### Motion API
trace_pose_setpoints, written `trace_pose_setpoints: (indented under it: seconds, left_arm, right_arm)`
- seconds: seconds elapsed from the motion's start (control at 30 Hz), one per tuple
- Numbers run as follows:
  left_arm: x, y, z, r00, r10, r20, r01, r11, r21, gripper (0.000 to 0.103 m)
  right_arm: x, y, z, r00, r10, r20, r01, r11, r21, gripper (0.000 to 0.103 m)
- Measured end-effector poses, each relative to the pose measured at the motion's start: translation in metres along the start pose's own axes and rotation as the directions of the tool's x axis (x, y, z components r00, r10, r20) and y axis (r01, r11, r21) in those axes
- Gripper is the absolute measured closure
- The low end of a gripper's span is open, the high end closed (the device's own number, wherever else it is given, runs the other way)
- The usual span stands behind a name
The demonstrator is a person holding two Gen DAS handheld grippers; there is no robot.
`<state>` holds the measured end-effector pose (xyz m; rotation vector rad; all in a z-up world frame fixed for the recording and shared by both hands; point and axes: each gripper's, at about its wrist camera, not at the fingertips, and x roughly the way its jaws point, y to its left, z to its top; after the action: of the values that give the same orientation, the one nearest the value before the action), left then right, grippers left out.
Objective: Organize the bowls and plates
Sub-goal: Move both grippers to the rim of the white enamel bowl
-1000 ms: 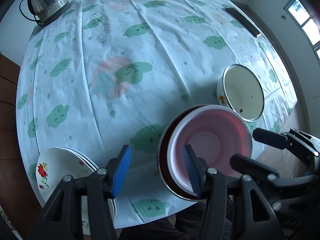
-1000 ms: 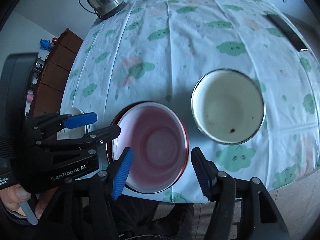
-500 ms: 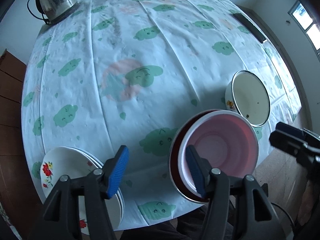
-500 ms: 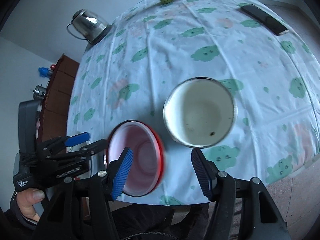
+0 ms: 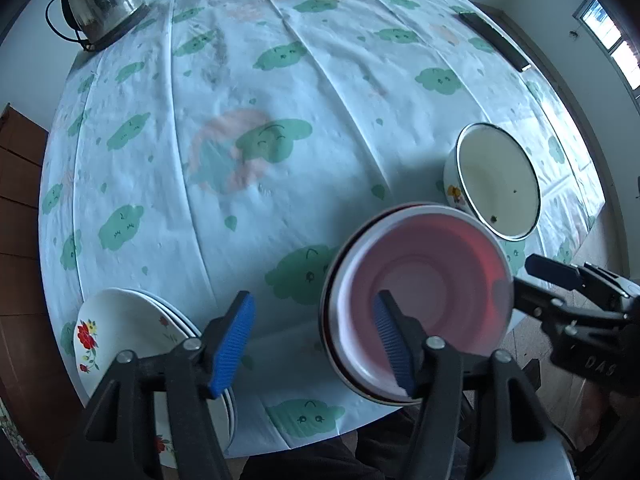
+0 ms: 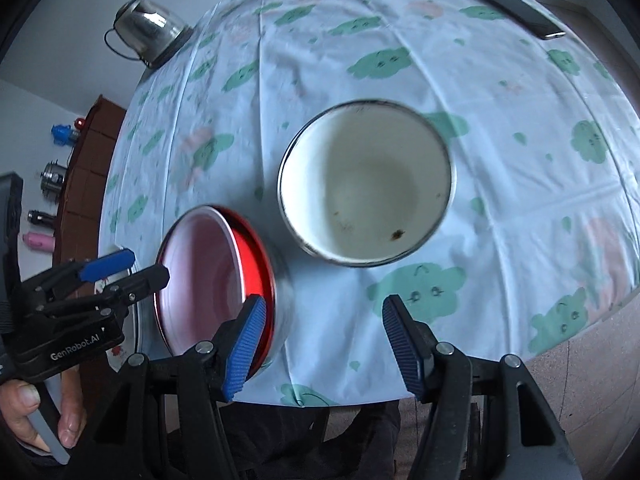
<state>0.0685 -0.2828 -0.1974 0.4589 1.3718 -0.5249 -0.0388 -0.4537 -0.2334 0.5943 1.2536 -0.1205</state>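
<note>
On the worktop (image 5: 360, 92), seen from the left wrist, lies a pale blue cloth printed with green clouds; grey walls and a bright window at the right close the room. The left gripper (image 5: 312, 340) is opening, its blue-padded jaws spread, nothing pinched. Its right pad stands in front of the stacked pink-and-white plastic bowls (image 5: 424, 296) at the near edge; whether it touches them I cannot tell. A stack of white plates with red flowers (image 5: 116, 332) lies near left, partly behind the left finger. A cream enamel bowl with a dark rim (image 5: 496, 180) sits just beyond the pink stack, to the right. A steel kettle (image 5: 100, 0) stands far left, a dark phone (image 5: 496, 40) far right. The right gripper (image 5: 560, 284) reaches in from the right.

From the right wrist, the same cloth covers the worktop (image 6: 500, 120), with a brown cabinet (image 6: 88, 168) along the left wall. The right gripper (image 6: 320, 344) is spread and empty, above bare cloth. The cream enamel bowl (image 6: 368, 184) lies ahead, apart from the pads. The pink stack (image 6: 208, 276), red outside, sits left, partly behind the left pad. A hand (image 6: 44, 416) holds the left gripper (image 6: 124, 268) at the far left.
</note>
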Motion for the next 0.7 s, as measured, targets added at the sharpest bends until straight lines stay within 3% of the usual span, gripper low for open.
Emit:
trace_pose_setpoints:
  seconds: [0.4,0.7]
  left_arm:
    - [-0.001,-0.008,0.008,1.0,-0.013,0.014,0.013,1.0,0.012,0.039]
    - [-0.011,-0.042,0.052,0.997,-0.052,0.064,0.046,0.995,0.087,0.039]
  right_arm:
    - [-0.019,-0.025,0.007,0.998,-0.004,0.056,0.001,0.998,0.068,0.04]
    - [-0.025,-0.047,0.019,0.995,-0.028,0.094,0.016,0.992,0.122,0.04]
